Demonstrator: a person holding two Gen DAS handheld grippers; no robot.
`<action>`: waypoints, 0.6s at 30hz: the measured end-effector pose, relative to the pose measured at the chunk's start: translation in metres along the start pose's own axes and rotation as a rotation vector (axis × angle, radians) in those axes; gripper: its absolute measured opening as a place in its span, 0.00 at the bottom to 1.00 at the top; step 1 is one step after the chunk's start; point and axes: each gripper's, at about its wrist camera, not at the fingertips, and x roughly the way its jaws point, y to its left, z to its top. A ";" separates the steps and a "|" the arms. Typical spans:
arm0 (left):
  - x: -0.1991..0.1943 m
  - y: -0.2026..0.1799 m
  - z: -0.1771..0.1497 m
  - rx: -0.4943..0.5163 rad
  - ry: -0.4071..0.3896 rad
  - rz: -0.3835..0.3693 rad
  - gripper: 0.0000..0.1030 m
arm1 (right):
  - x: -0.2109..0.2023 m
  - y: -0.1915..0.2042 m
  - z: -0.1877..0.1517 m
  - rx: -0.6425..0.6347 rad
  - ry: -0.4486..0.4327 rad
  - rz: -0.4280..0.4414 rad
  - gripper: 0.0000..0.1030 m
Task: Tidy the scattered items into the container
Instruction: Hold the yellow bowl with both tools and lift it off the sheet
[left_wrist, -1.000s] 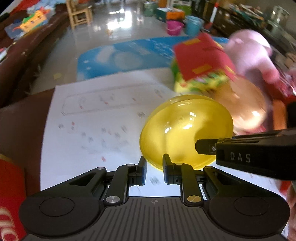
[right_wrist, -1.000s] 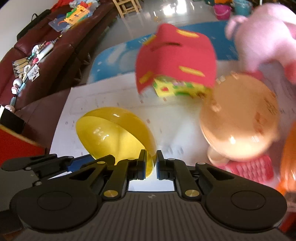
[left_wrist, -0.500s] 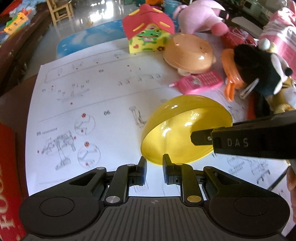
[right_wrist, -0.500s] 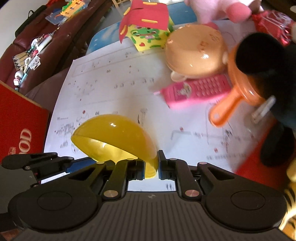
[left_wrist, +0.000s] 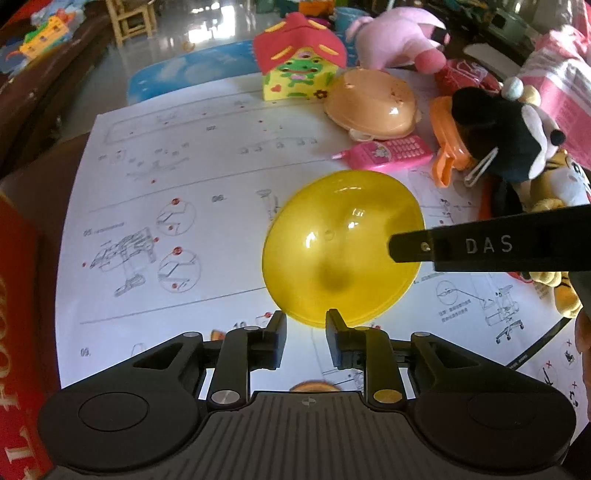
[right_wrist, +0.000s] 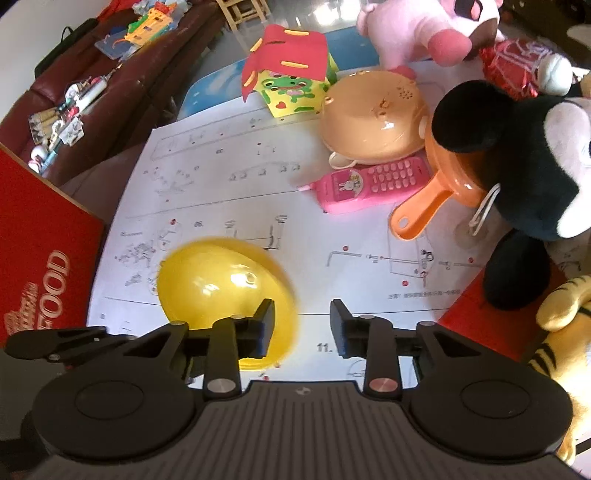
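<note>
A yellow plastic half-shell (left_wrist: 341, 254) (right_wrist: 221, 291) lies dome-up on the printed paper sheet (left_wrist: 177, 173), slightly blurred in the right wrist view. My left gripper (left_wrist: 306, 319) is opening; the shell's near rim sits at the gap and the pads do not press it. My right gripper (right_wrist: 302, 308) is opening too, and only the shell's edge reaches into its gap. One right finger (left_wrist: 410, 247) hangs over the shell's right side. My left gripper's finger (right_wrist: 55, 343) shows at lower left. A red box lettered FOOD (right_wrist: 40, 258) (left_wrist: 18, 332) stands at the left.
Toys crowd the far right: a red-roofed foam house (right_wrist: 288, 70), a peach dome toy (right_wrist: 373, 118), a pink toy phone (right_wrist: 369, 184), an orange pan (right_wrist: 424, 206), a black mouse plush (right_wrist: 517, 155), a pink plush (right_wrist: 417, 26) and a tiger plush (right_wrist: 565, 332). A brown sofa (right_wrist: 122, 92) lies beyond.
Both grippers, shut on the yellow shell's rim before, have opened and let it go. The shell has dropped onto the paper, dome up. Earlier both hands carried it across the table.
</note>
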 end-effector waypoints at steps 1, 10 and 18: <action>-0.001 0.003 -0.001 -0.011 -0.009 0.004 0.41 | 0.001 -0.001 -0.001 0.006 0.002 -0.002 0.36; -0.002 0.005 0.014 -0.043 -0.097 0.029 0.51 | 0.010 -0.013 -0.007 0.046 0.032 -0.013 0.36; 0.021 0.004 0.015 -0.053 -0.031 0.024 0.22 | 0.008 -0.016 -0.007 0.051 0.032 0.002 0.38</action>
